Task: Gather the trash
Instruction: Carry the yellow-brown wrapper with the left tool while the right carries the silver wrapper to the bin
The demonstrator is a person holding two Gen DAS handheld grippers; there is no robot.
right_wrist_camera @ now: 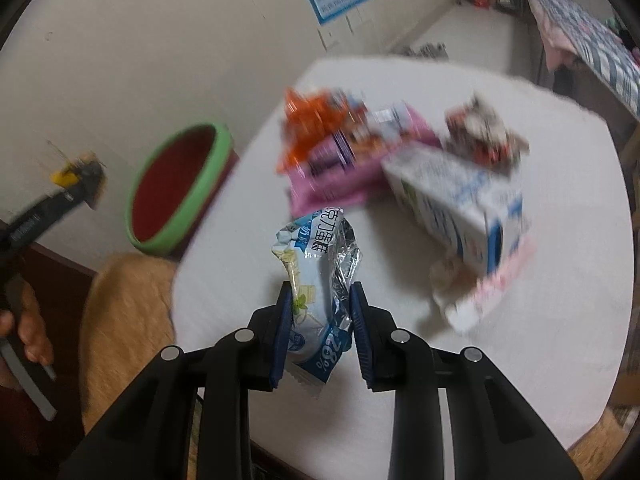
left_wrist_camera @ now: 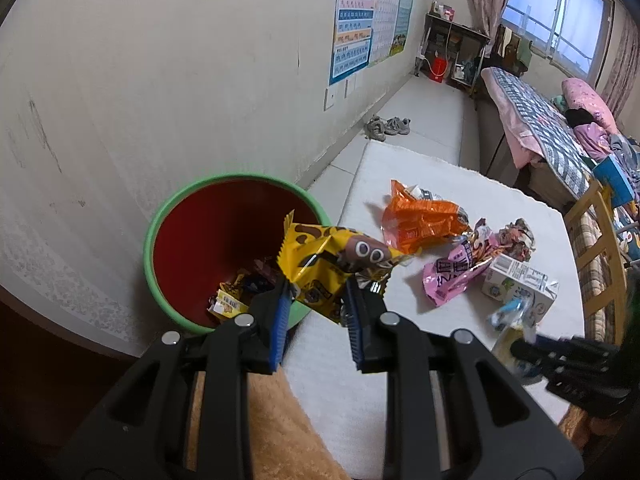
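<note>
The bin (left_wrist_camera: 168, 240) stands on the floor by the table's (left_wrist_camera: 400, 168) left edge, with wrappers (left_wrist_camera: 232, 300) in it. On the table, two bags (left_wrist_camera: 420, 220) lie in the middle. A carton (left_wrist_camera: 516, 280) lies right of them, a paper ball (left_wrist_camera: 518, 238) behind it.

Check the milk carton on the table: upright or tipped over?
Tipped over. The milk carton lies on its long side on the white table, next to the pink wrapper; the right wrist view shows the same.
</note>
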